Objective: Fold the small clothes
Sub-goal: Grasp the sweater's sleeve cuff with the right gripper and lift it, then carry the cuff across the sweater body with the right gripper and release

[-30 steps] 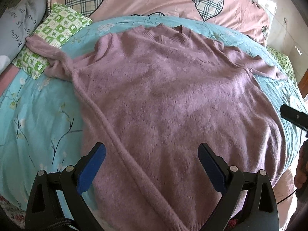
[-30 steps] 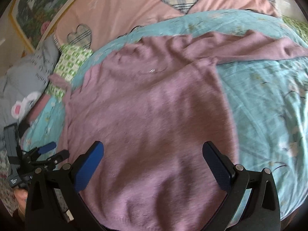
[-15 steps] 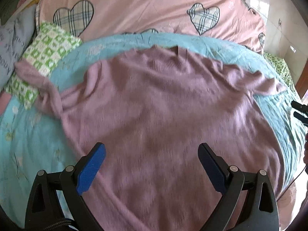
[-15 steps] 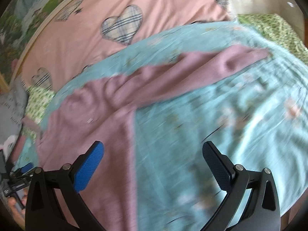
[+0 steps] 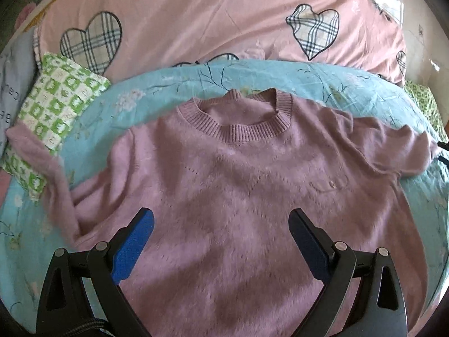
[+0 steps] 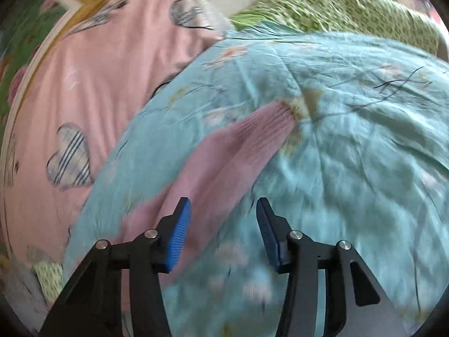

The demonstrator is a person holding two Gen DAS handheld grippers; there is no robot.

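A mauve knitted sweater (image 5: pixel 238 191) lies flat, front up, on a turquoise flowered bedspread (image 5: pixel 174 84), ribbed collar at the far side. Its left sleeve runs onto a green checked pillow (image 5: pixel 56 106). My left gripper (image 5: pixel 221 238) hovers open above the sweater's chest, nothing between its blue pads. In the right wrist view the sweater's right sleeve (image 6: pixel 224 154) stretches away to its ribbed cuff (image 6: pixel 275 115). My right gripper (image 6: pixel 223 219) hangs over that sleeve's near part; its jaws are closing, half apart, with nothing pinched between them. This view is motion-blurred.
A pink duvet with plaid hearts (image 5: pixel 213 16) lies behind the bedspread. A grey printed pillow (image 5: pixel 11 84) sits at far left, a green patterned cover (image 6: pixel 336 8) at far right. A gold picture frame (image 6: pixel 75 2) stands behind the bed.
My left gripper has moved up the sweater toward its collar. My right gripper has swung right from the sweater's body to the right sleeve, rolled, and its jaws have narrowed.
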